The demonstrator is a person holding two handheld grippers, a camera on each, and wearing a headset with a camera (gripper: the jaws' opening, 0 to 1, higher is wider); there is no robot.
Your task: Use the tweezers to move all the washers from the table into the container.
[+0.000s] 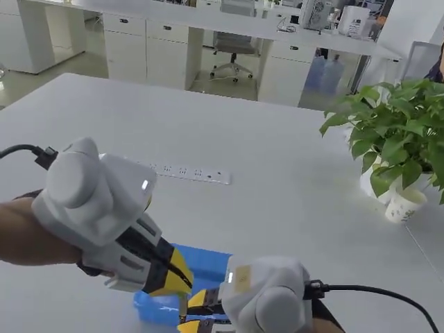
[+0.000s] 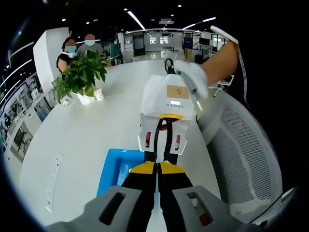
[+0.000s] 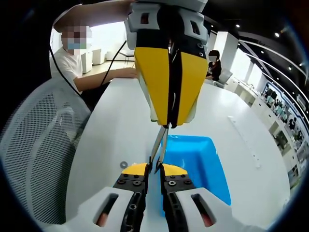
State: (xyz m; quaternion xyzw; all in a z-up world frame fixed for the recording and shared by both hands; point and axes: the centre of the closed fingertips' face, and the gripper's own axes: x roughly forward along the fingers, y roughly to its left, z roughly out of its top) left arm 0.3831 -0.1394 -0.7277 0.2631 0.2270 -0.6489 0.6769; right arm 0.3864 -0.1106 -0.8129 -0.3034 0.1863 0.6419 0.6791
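Observation:
My left gripper (image 1: 182, 286) is shut on slim metal tweezers (image 3: 158, 145), which point down out of its yellow jaws (image 3: 168, 123). The tweezer tips reach between the yellow jaws of my right gripper (image 3: 154, 170), which look closed around them. The two grippers face each other tip to tip over the near edge of a blue container (image 1: 208, 260) (image 3: 193, 159) (image 2: 116, 169). One small washer (image 3: 124, 165) lies on the white table just beside the container. My right gripper (image 1: 189, 312) comes in from the lower right of the head view.
A white power strip (image 1: 187, 171) lies mid-table. A potted plant (image 1: 399, 132) and a white cup (image 1: 404, 205) stand at the table's right edge. A mesh chair (image 3: 43, 145) is close behind the work, with seated people beyond it.

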